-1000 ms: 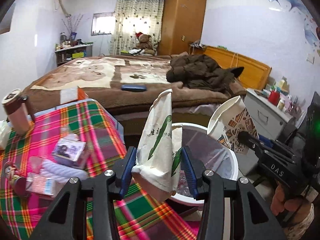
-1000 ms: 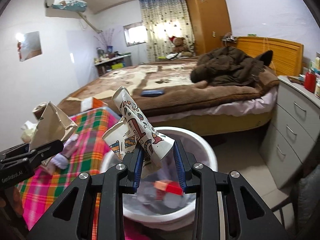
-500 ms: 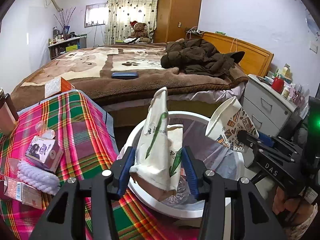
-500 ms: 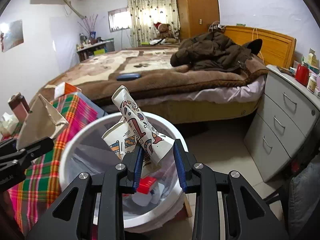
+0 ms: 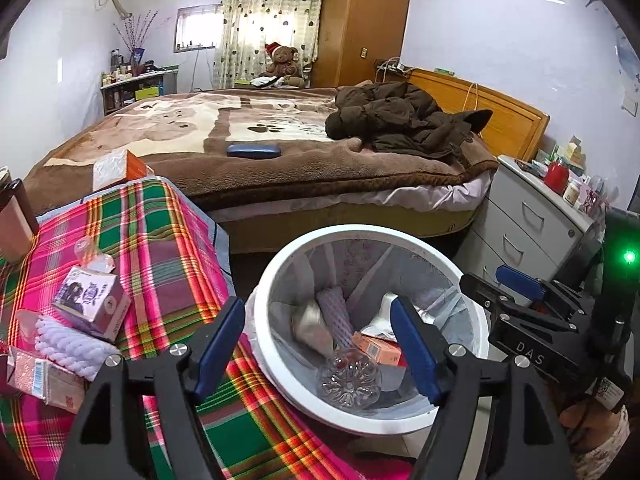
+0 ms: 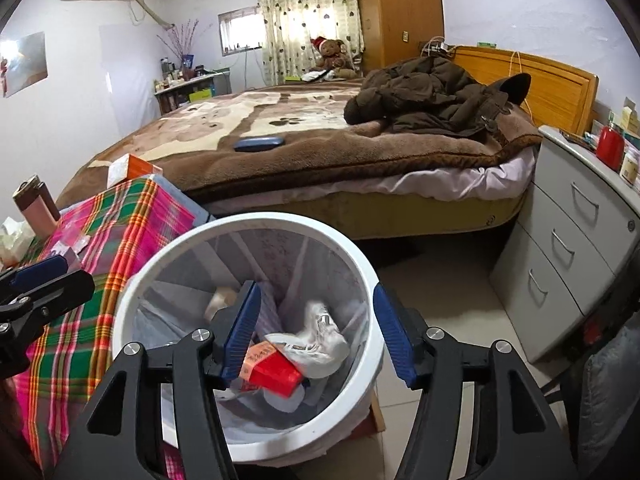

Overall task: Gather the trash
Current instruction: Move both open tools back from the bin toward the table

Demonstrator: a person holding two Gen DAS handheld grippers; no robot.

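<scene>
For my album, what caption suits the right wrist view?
Right gripper, jaws opening and empty, above a white trash bin beside the plaid tablecloth.

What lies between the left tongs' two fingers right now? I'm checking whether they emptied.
Nothing is held: the left tongs are opening, and the left wrist view shows only the white bin and its trash beyond them.

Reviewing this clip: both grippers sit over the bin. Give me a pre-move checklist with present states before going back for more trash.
1. Left gripper empty, jaws opening: ok.
2. Right gripper empty, jaws opening: ok.
3. Trash inside white bin, nothing hanging over the rim: ok.
4. Trash left on plaid table: purple carton, pink packet: not ok.
5. Whether brown bottle counts as trash: cannot tell.
</scene>
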